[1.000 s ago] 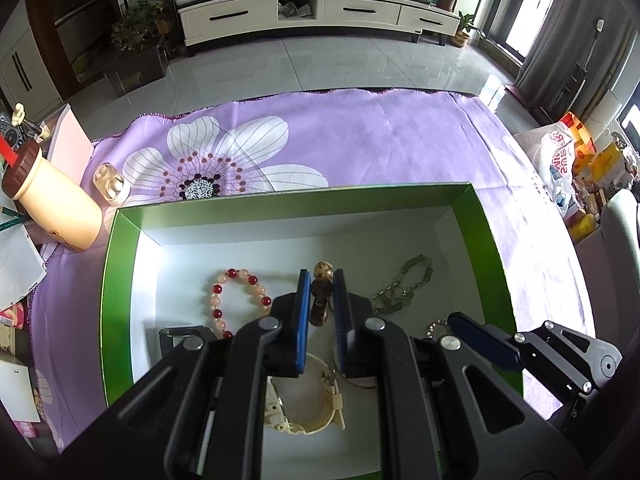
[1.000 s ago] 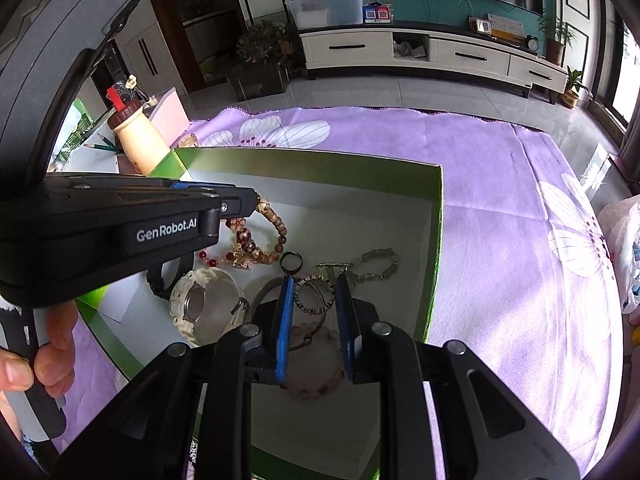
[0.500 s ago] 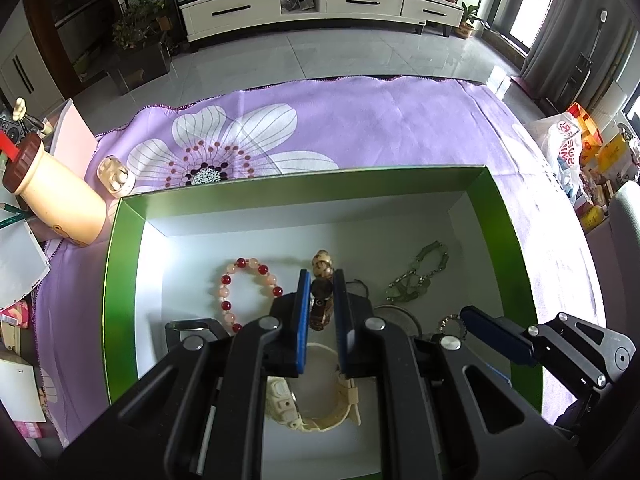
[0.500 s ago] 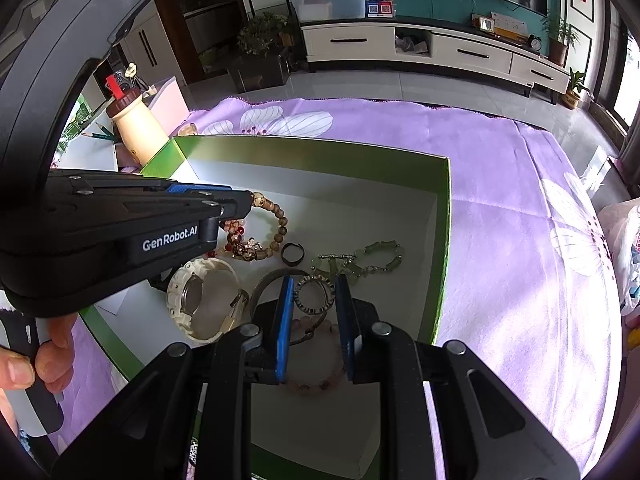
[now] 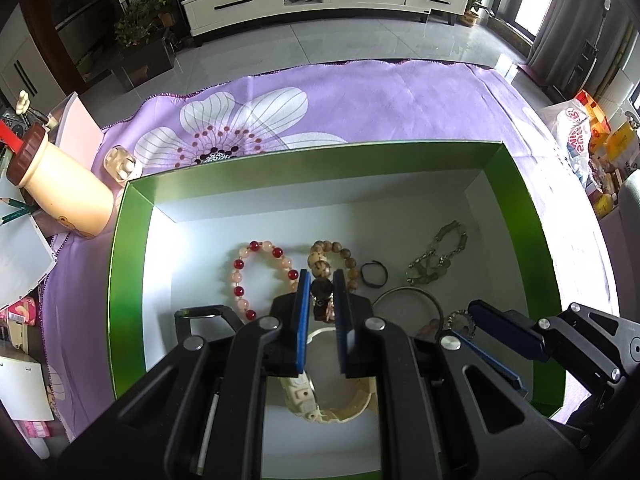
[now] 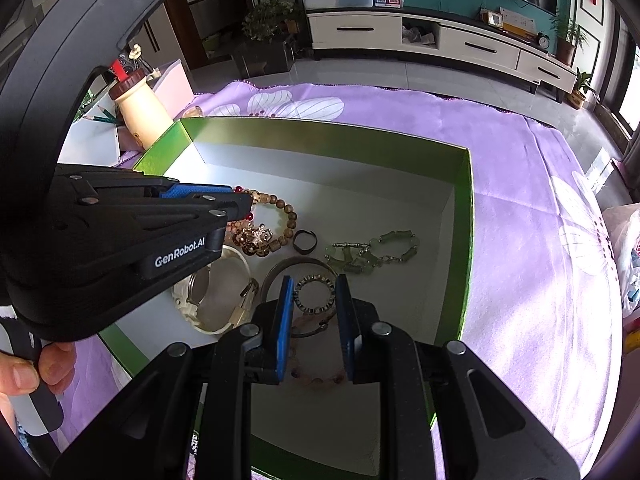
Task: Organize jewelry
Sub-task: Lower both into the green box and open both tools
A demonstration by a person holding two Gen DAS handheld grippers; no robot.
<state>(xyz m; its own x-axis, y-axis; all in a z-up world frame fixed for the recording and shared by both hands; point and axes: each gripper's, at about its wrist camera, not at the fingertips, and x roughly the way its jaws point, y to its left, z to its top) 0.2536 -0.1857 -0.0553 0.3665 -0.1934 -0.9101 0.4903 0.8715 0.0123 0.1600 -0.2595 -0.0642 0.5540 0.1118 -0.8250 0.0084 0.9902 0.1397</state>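
Note:
A green box (image 5: 130, 264) with a white floor holds several pieces of jewelry. My left gripper (image 5: 321, 285) is shut on the brown wooden bead bracelet (image 5: 334, 250) at its dark bead and gold charm. In the right wrist view, the left gripper (image 6: 240, 210) holds that bracelet (image 6: 286, 216) with its gold charm (image 6: 256, 240) hanging. My right gripper (image 6: 315, 293) is shut on a small silver beaded ring (image 6: 314, 280), above a pink bead bracelet (image 6: 316, 378). Loose on the floor lie a red-and-pink bead bracelet (image 5: 244, 276), a dark ring (image 5: 374, 274), a green stone chain (image 5: 438, 256), a silver bangle (image 5: 408, 294) and a cream watch (image 5: 332, 404).
The box rests on a purple flowered cloth (image 5: 360, 100). A cream bottle with a brown cap (image 5: 60, 188), a small clear case (image 5: 120, 164), papers and pencils crowd the left edge. Bags (image 5: 580, 136) lie off the right side. A person's hand (image 6: 24, 368) grips the left tool.
Both grips stay as they were. More of the brown bracelet's beads and of the box floor now show beyond the left fingertips.

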